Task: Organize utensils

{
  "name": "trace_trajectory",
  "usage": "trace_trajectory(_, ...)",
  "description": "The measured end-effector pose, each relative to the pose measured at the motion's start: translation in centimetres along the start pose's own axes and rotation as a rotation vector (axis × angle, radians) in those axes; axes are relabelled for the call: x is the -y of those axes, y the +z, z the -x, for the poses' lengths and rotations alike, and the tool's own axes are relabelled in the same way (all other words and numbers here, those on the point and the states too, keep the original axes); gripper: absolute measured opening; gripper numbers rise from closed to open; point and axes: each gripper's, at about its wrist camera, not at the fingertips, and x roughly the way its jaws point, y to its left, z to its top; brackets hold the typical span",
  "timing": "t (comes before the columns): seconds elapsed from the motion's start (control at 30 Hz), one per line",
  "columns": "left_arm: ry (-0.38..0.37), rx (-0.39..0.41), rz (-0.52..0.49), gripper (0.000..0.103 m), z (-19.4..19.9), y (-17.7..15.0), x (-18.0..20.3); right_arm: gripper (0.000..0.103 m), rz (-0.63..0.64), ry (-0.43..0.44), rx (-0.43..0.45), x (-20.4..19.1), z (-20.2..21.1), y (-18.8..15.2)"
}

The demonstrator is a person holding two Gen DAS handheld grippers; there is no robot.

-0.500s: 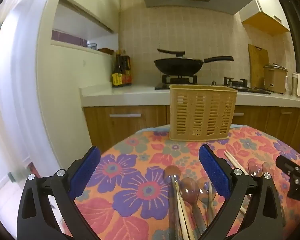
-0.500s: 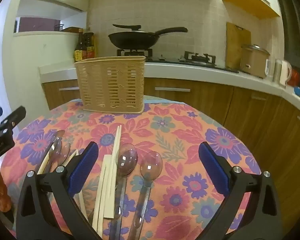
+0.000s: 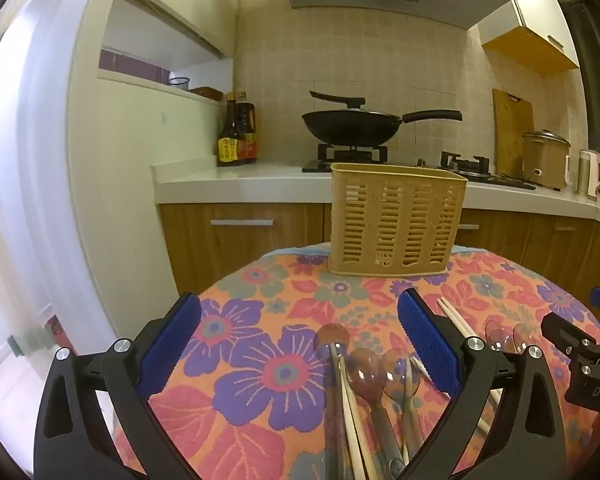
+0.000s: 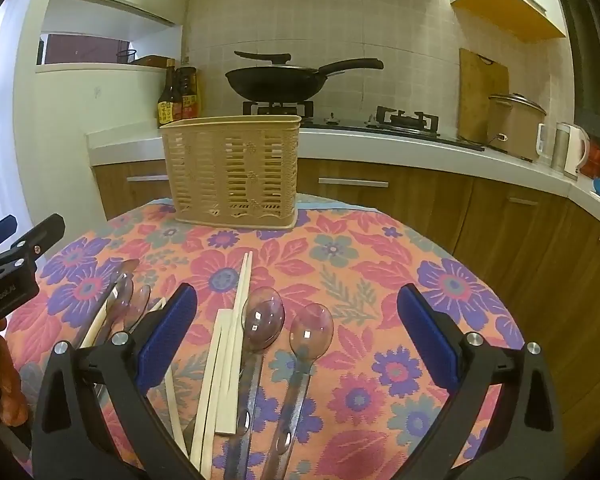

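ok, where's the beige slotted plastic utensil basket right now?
The beige slotted plastic utensil basket stands upright at the far edge of the floral-clothed table, left of centre in the right wrist view, beyond the spoons.

Kitchen: beige tiled wall, white counter, wooden cabinets, black wok on stove, warm light.
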Motion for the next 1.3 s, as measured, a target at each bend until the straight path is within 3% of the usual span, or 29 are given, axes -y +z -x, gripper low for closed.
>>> trace_trajectory(1.3,-0.026,-0.03,0.009,0.095,-0.73,-0.29,-0.09,0.096,-0.008,0.024,-0.017,-0.03,-0.62,-0.18)
